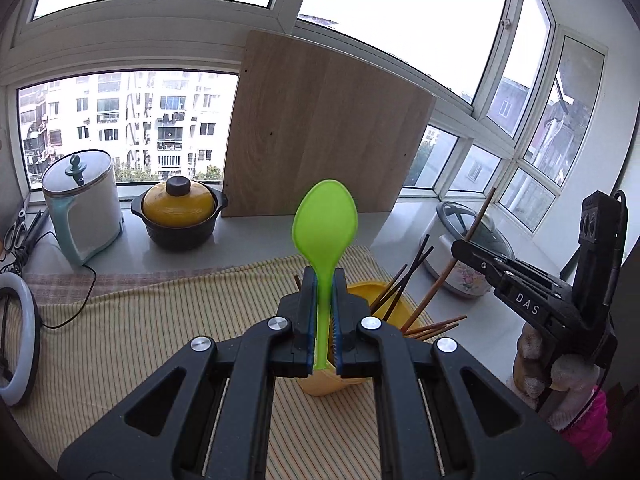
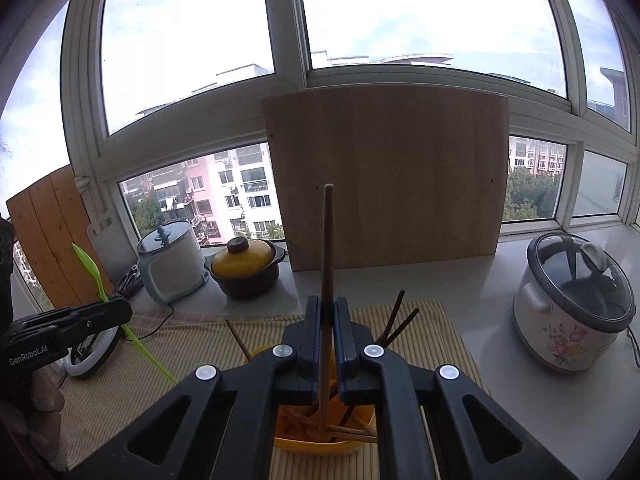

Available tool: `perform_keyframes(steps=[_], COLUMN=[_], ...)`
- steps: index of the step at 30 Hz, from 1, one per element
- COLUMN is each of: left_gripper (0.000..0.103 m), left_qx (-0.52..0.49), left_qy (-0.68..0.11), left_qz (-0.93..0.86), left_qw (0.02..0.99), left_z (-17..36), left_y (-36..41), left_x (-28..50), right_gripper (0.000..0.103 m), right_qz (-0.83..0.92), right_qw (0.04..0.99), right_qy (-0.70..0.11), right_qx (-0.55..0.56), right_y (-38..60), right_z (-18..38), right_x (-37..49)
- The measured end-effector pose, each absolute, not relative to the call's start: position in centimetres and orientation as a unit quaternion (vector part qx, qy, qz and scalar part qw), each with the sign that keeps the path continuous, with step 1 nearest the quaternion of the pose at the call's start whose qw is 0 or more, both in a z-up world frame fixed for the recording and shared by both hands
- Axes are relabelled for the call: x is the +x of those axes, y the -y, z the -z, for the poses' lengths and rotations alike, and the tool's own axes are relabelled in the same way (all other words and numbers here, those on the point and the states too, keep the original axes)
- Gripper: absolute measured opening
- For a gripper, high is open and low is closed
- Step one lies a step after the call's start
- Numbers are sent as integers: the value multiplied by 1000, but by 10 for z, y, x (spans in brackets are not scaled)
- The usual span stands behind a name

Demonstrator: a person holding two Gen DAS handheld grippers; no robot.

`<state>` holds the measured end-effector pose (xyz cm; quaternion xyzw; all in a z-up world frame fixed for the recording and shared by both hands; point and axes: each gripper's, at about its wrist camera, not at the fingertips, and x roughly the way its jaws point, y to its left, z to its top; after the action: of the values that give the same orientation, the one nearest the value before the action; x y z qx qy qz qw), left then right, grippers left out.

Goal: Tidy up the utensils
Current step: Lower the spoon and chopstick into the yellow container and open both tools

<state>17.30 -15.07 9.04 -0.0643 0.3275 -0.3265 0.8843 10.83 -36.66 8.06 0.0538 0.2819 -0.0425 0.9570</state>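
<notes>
Green plastic spoon (image 1: pixel 325 216) clamped by its handle between the jaws of the left gripper (image 1: pixel 324 280), bowl upright above the fingertips, handle end poking out below them. Directly beneath and behind those jaws, a yellow utensil holder (image 1: pixel 320 384) on the striped cloth (image 1: pixel 140 320), with dark and brown chopsticks (image 1: pixel 400 292) fanning out of it to the right of the jaws. Right gripper (image 2: pixel 328 312) closed on a single brown chopstick (image 2: pixel 328 240), held near upright, lower tip down inside the same yellow holder just under the jaws. More chopsticks leaning right of these jaws, one slanting left.

Further out, past both jaws: a pale wooden board (image 2: pixel 384 176) propped against the window. Left of the jaws on the worktop (image 2: pixel 500 360), a yellow-lidded black pot (image 2: pixel 244 268) and a white electric kettle (image 2: pixel 172 264). Right of the jaws, a floral rice cooker (image 2: pixel 572 304) with a glass lid. White ring light (image 1: pixel 18 340) at the far left on the cloth.
</notes>
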Motion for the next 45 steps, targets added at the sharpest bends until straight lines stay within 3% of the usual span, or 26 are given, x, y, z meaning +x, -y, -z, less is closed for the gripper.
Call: perform_keyframes(steps=[25,27,30,32,34,45], left_gripper=[5,7,26,30,30,30], left_qx=[-21,-17,-16,-16,-16,-25], left_qy=[-368,-368,-364,-362,-361,-355], left_qz=[311,309,305,304,302,293], left_qw=[876,877,880,881,882,888], left_z=[-43,-43,-43,-44,-44,-46], left_y=[223,223,221,220,217,198], left_x=[197,196,194,194,193,188], right_gripper=[4,4,5,8,26,27], right_qz=[23,22,21,21,24,29], right_qw=[943,942,941,941,941,941], right_qy=[-326,-329,-332,-333,-332,-333], right_qx=[68,68,64,61,59,48], right_y=[373,372,369,366,365,350], right_z=[-46,-44,-42,-41,-41,-38], right_x=[105,105,101,99,95,82])
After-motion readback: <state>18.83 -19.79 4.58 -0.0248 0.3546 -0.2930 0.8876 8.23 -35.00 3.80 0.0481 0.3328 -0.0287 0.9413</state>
